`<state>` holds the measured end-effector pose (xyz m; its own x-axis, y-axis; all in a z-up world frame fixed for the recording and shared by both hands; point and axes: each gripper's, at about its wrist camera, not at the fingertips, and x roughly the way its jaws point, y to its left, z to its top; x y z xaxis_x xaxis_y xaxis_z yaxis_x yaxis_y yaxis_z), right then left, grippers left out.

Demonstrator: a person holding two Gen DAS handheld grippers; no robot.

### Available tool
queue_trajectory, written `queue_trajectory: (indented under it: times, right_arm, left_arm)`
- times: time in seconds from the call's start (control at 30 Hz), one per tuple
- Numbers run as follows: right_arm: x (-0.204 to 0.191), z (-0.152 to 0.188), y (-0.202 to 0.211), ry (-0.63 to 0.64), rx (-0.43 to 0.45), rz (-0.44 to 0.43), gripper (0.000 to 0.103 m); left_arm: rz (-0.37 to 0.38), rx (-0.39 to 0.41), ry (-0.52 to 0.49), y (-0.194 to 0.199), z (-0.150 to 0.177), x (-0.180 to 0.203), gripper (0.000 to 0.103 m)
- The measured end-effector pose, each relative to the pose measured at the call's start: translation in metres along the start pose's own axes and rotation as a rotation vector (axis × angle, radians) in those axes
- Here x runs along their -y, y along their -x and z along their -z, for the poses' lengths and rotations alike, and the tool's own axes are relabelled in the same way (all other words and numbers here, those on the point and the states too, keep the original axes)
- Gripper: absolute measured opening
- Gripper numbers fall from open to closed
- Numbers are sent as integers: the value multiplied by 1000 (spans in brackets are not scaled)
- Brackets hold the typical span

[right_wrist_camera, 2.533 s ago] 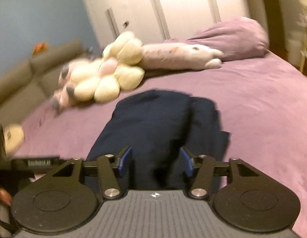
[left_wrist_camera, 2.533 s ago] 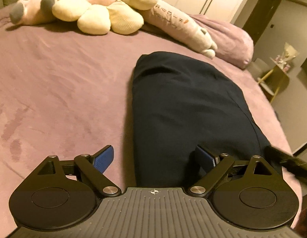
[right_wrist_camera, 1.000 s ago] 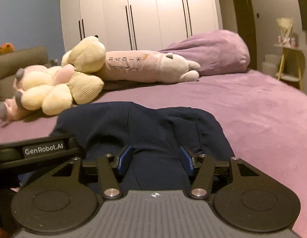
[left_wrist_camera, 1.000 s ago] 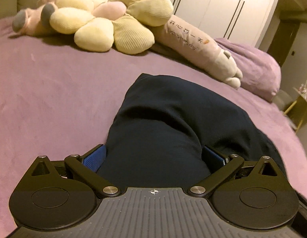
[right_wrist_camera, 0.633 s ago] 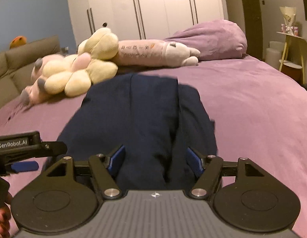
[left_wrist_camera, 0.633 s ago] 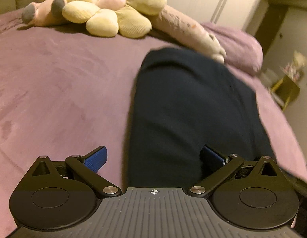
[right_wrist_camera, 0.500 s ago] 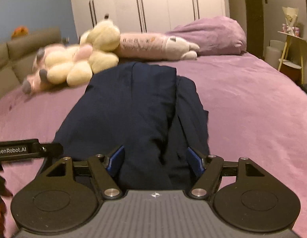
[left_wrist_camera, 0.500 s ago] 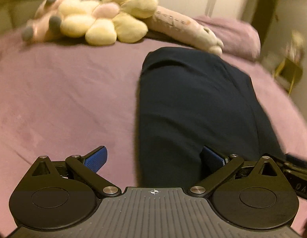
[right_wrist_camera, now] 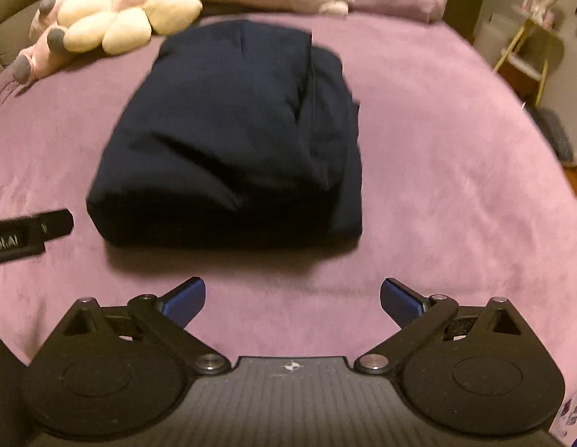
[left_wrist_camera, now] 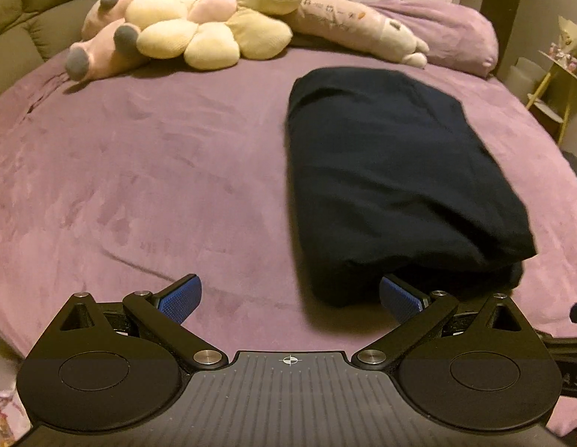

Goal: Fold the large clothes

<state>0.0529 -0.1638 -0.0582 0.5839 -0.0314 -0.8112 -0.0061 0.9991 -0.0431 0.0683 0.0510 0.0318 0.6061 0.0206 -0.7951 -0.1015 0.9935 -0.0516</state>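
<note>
Garment (right_wrist_camera: 229, 130) folded, beyond open jaws

garment (right_wrist_camera: 229, 141): navy | bedspread (left_wrist_camera: 139, 171): purple | flower plush (left_wrist_camera: 214, 18): cream, pink centre

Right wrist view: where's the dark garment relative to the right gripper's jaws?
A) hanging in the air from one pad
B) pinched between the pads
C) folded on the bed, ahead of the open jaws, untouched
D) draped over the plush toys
C: the dark garment lies as a folded bundle on the purple bed, and the right gripper has wide-open jaws with only bedspread between them.
</note>
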Motion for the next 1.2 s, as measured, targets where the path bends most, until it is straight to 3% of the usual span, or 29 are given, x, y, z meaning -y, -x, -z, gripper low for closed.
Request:
queue_trajectory:
  times: [0.4,1.2]
  right_arm:
    - [2,-19,9,-97,-32,0,100]
    - [3,-21,14,-123,-25,37,100]
  left_arm:
    - [-32,-41,-28,-3,-5,7,103]
    - [-29,-45,-77,0,-1,20,103]
